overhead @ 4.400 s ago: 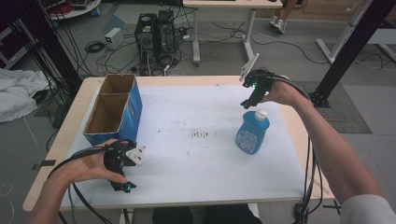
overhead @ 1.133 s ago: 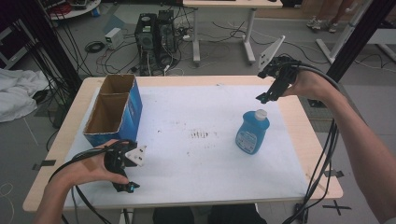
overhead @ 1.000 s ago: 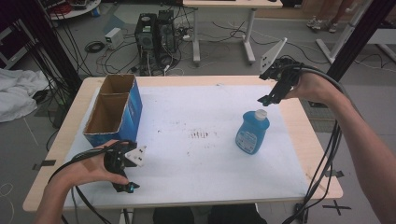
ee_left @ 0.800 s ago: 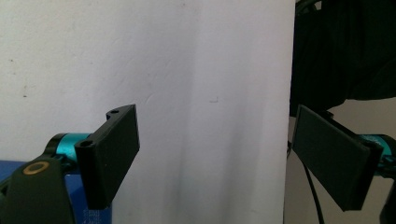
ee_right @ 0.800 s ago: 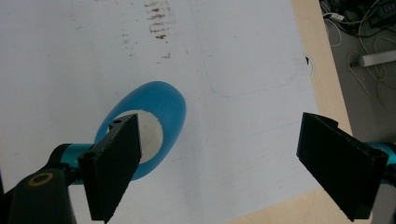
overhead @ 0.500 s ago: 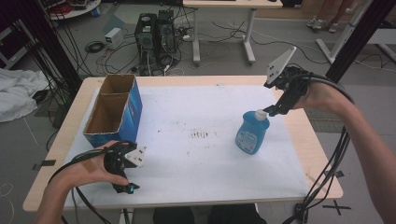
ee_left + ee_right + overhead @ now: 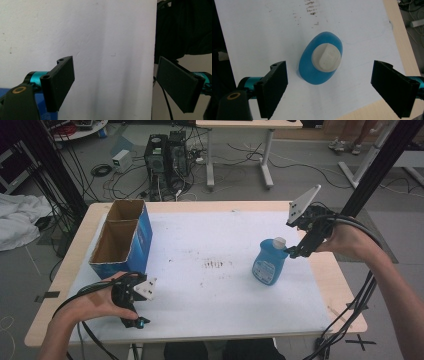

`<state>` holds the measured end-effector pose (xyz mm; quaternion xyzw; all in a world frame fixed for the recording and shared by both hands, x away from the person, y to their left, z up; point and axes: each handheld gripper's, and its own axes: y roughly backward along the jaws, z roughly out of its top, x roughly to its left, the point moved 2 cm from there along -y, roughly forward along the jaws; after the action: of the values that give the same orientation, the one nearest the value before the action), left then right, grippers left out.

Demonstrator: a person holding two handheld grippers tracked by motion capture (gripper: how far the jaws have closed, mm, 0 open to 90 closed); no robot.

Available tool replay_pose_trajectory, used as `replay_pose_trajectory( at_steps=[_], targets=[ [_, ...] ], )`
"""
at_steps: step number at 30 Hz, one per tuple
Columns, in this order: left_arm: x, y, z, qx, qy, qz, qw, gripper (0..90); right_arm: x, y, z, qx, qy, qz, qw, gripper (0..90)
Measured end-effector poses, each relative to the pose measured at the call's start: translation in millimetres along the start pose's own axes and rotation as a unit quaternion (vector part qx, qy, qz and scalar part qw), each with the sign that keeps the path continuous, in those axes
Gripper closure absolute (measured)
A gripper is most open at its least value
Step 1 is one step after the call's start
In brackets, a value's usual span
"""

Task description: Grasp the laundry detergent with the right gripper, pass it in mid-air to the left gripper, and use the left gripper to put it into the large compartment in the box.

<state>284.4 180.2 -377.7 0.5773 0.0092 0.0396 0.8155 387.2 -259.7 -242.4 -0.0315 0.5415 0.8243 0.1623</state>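
Right gripper view looks straight down on your blue bottle [image 7: 320,65], standing upright on the white table cover [image 7: 262,37]; its white cap [image 7: 326,57] hides the neck, and its label cannot be read. Your right gripper [image 7: 329,91] hangs just above the bottle, jaws spread wide, touching nothing. Well apart from the bottle, your left gripper [image 7: 115,86] rests spread too, beside the cardboard box [image 7: 122,240].

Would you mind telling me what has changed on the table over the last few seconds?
The right gripper, hovering at the blue bottle at first, lifted away toward the far edge, then came back down over its white cap, jaws open and not touching. The bottle stayed upright in place. The left gripper and the cardboard box did not move.
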Motion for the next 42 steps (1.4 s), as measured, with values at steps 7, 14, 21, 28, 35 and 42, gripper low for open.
replay_pose_trajectory(
  at_steps=[7, 14, 21, 28, 35, 42],
  targets=[
    [-1.2, -0.7, -1.5, -0.004, 0.004, 0.002, 1.0, 15.3, 6.6, -3.8, -7.8, 0.012, -0.058, 0.004, 0.9982, 13.1],
    [-3.1, -1.6, -2.8, -0.006, 0.006, 0.004, 1.0, 15.3, 10.1, -1.8, -14.7, 0.028, -0.142, -0.013, 0.9894, 13.1],
    [-5.8, 1.7, -4.0, -0.009, 0.006, 0.01, 0.9999, 15.3, 11.7, -0.4, -16.0, 0.03, -0.189, -0.024, 0.9812, 13.1],
    [-5.0, 1.6, -6.3, -0.005, 0.003, 0.01, 0.9999, 15.3, 15.8, -1.6, -19.4, 0.035, -0.203, -0.029, 0.9781, 13.1],
    [-4.1, -2.7, -4.4, -0.01, 0.003, 0.007, 0.9999, 15.3, 19.8, -10.0, -25.8, 0.031, -0.211, -0.025, 0.9767, 13.1],
    [-4.1, -4.6, -4.9, -0.01, 0.005, 0.006, 0.9999, 15.3, 24.8, -27.5, -33.2, 0.028, -0.224, -0.024, 0.974, 13.1]
  ],
)
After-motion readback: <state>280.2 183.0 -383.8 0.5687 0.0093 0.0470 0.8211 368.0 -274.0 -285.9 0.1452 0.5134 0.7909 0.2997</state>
